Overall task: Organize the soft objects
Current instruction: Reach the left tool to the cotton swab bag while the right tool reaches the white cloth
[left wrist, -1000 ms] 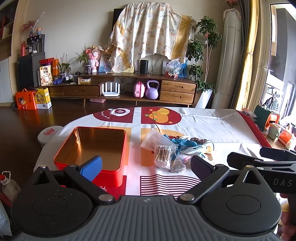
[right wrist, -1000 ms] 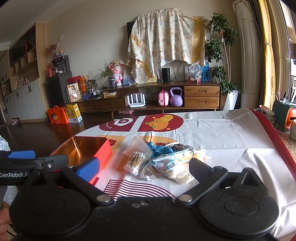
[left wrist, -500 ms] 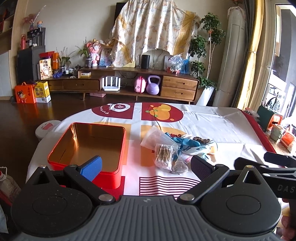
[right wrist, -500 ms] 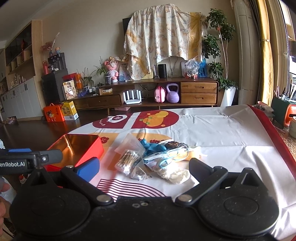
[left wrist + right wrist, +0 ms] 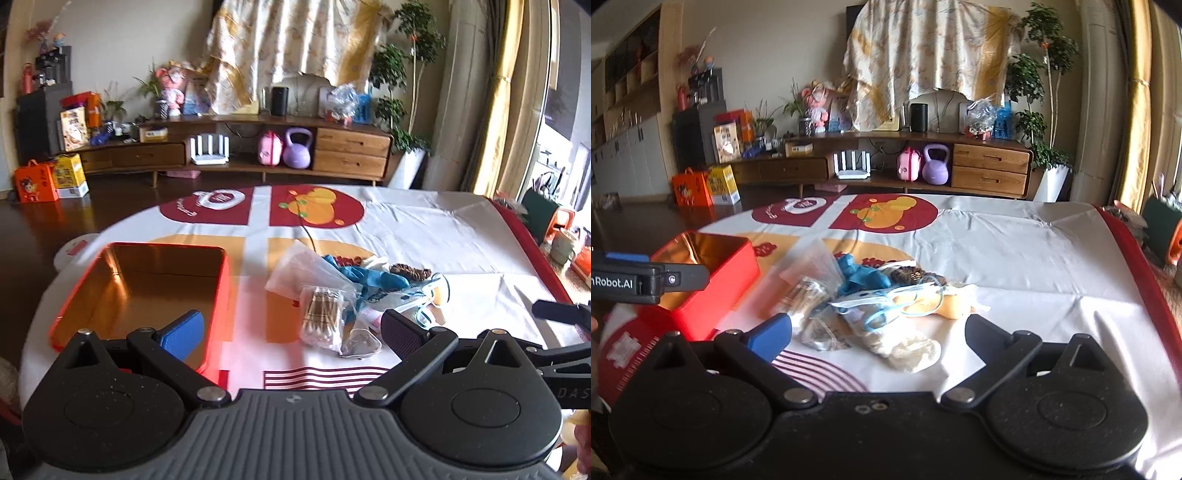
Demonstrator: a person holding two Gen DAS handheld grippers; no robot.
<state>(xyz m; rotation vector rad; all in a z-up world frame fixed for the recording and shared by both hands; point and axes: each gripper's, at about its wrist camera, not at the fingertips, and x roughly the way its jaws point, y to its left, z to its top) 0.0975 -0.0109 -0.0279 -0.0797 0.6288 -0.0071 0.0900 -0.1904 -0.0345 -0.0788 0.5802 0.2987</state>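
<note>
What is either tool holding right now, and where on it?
Nothing. The left tool and right tool are both open and empty, short of the pile of soft items lying beside the red tin.

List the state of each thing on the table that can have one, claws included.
Red tin: lid off, nothing inside.
Bag of cotton swabs: lying flat, untouched.
Blue glove: crumpled in the pile.
Face mask: loose in the pile, straps tangled.
White cloth: bunched at the pile's near edge.
Left claw: open, holding nothing.
Right claw: open, holding nothing.
</note>
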